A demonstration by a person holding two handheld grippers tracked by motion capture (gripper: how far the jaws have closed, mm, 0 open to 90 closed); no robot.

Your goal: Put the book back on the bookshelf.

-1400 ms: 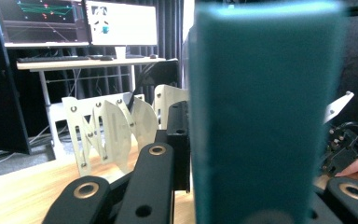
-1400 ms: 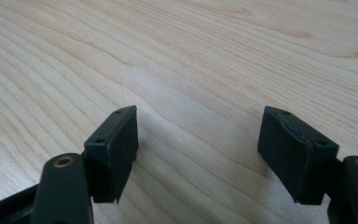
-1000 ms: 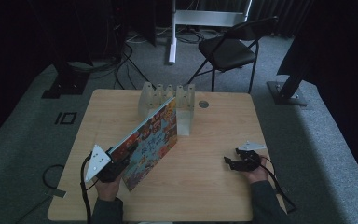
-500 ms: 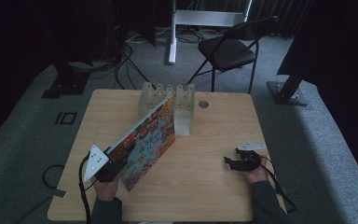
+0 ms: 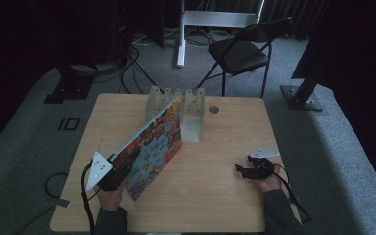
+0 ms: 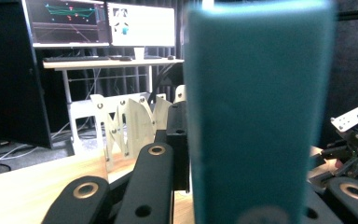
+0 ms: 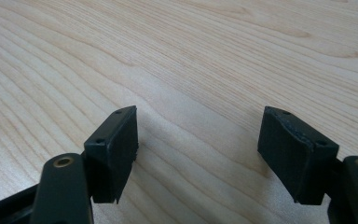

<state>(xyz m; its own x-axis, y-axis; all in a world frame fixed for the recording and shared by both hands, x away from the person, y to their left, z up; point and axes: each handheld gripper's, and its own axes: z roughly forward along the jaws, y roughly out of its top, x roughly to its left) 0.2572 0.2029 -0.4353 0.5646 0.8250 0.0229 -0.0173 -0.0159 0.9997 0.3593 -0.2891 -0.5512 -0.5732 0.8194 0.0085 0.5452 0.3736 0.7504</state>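
Little changed against the earlier frames. Left gripper [image 5: 122, 169] still clamped tight on the lower near corner of the picture book [image 5: 152, 145], jaws pressed onto the cover and back; in the left gripper view, the book's teal edge [image 6: 256, 116] upright and blurred, right against the lens. Book still tilted, near corner off the table [image 5: 225, 205] by the left edge, far corner up against the clear slotted rack [image 5: 186, 110] by the middle of the far edge. Tilt a touch steeper than one second back, top corner drawn slightly closer to the rack; otherwise the same pose. Left hand [image 5: 110, 196] planted near the front left corner, same spot as before.

Right gripper [image 5: 242, 171] resting near the right edge of the table, toward the front, well apart from the book. Jaws spread wide, nothing between them: only bare wood grain in the gap in the right gripper view [image 7: 198, 154]. Same opening and same place as in both earlier frames. Right hand [image 5: 269, 181] unmoved behind it.

Small round grommet [image 5: 214, 109] in the table just right of the rack, untouched. Folding chair [image 5: 240, 54] on the carpet beyond the far edge, as before.
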